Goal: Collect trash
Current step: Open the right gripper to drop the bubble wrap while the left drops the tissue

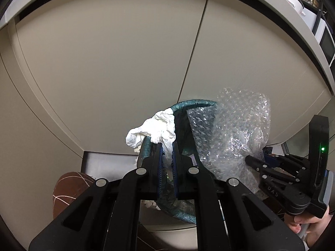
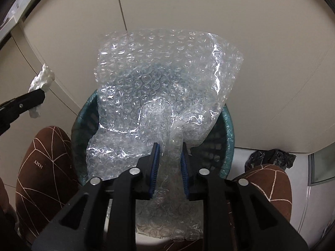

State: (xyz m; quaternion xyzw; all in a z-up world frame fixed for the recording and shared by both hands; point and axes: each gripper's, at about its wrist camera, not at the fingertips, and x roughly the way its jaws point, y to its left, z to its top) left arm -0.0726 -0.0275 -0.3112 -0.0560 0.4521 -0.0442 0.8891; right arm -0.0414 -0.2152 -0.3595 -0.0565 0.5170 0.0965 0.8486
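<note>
The deposit step was in hand: the left gripper (image 1: 167, 146) held a crumpled white tissue (image 1: 153, 130) pinched between closed fingers at the near rim of the teal slotted waste basket (image 2: 227, 123). The right gripper (image 2: 169, 146) had its fingers narrowly parted around a fold of clear, dimpled bubble wrap (image 2: 167, 71), which stood partly inside the basket. The next move probably called for fuller release above the opening.

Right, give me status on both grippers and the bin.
Left gripper shut on white tissue, over bin rim. Right gripper slack around bubble wrap. Wrap draped across bin mouth, partly blocking it.
</note>
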